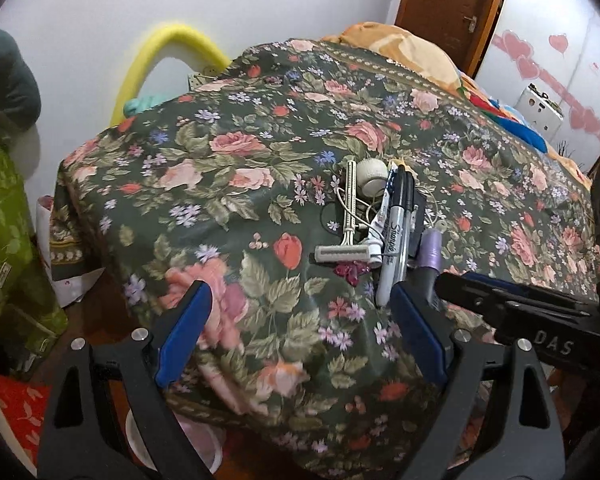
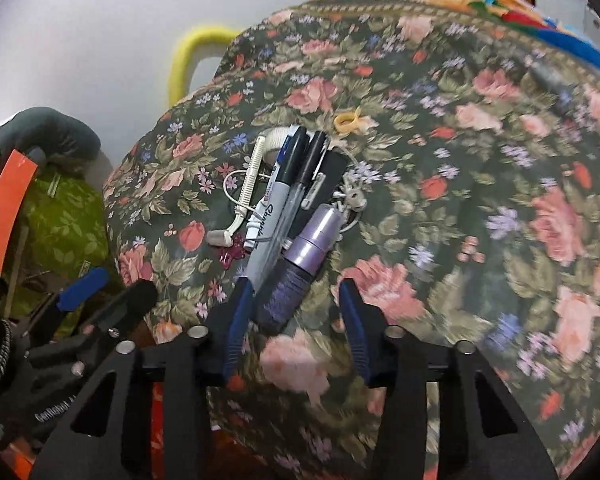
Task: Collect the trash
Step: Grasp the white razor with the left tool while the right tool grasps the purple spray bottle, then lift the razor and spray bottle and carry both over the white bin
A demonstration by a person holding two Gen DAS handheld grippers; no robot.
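Note:
A small pile of items lies on the floral bedspread: a white razor, a Sharpie marker, a black pen, a purple tube, a white round piece and a dark red scrap. My left gripper is open, near the bed's edge, left of the pile. My right gripper is open with its jaws on either side of the purple tube's near end, not closed on it. It also shows at the right of the left wrist view.
A yellow rubber band lies beyond the pile. A yellow foam arch stands by the wall. Green bags sit on the floor at left. A white tub sits below the bed edge. A wooden door is at the back.

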